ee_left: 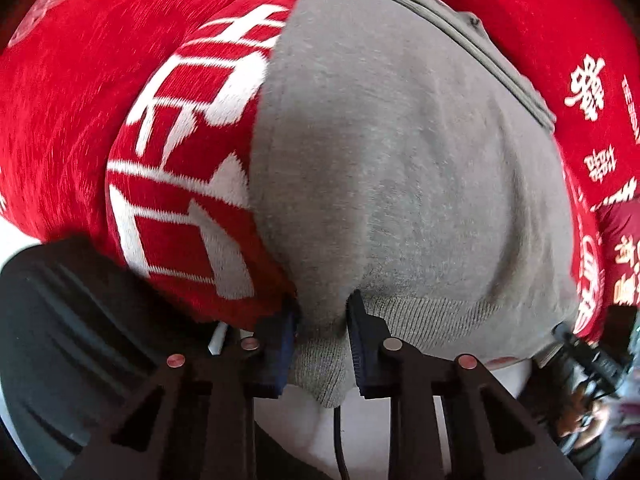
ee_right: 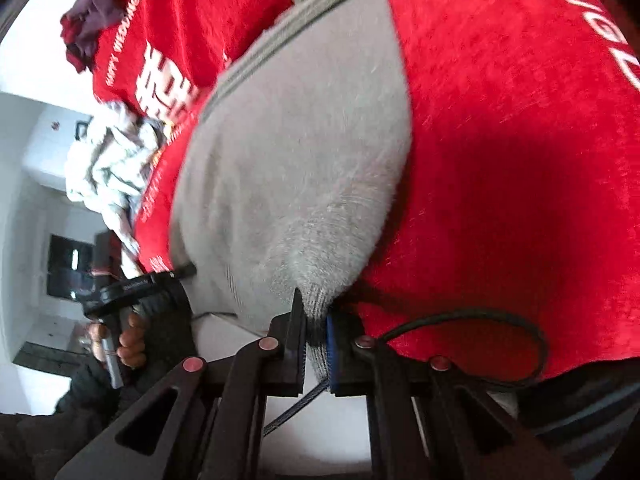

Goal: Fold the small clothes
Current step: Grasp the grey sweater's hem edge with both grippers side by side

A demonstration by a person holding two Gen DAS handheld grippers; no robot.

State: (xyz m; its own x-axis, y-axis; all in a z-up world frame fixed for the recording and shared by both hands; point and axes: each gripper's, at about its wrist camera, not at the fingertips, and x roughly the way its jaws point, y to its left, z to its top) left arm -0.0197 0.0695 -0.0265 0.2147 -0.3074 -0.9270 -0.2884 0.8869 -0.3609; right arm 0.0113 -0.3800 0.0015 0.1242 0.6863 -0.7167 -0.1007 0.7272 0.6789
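The left gripper's fingers point(ee_left: 362, 344) are nearly closed on the ribbed hem of the grey knitted garment point(ee_left: 400, 160); the right gripper's fingers point(ee_right: 296, 340) are clamped tight on another hem corner. From each grip the garment runs toward twelve o'clock, its long axis lying away from both hands alike, so a fold would likely carry the hem that way. It lies flat, soft and fuzzy, on a red printed cloth point(ee_right: 500, 140) covering the counter.

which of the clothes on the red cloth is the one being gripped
The grey knit garment: both grippers pinch its ribbed hem. The crumpled pale one and the dark maroon one lie untouched farther off.
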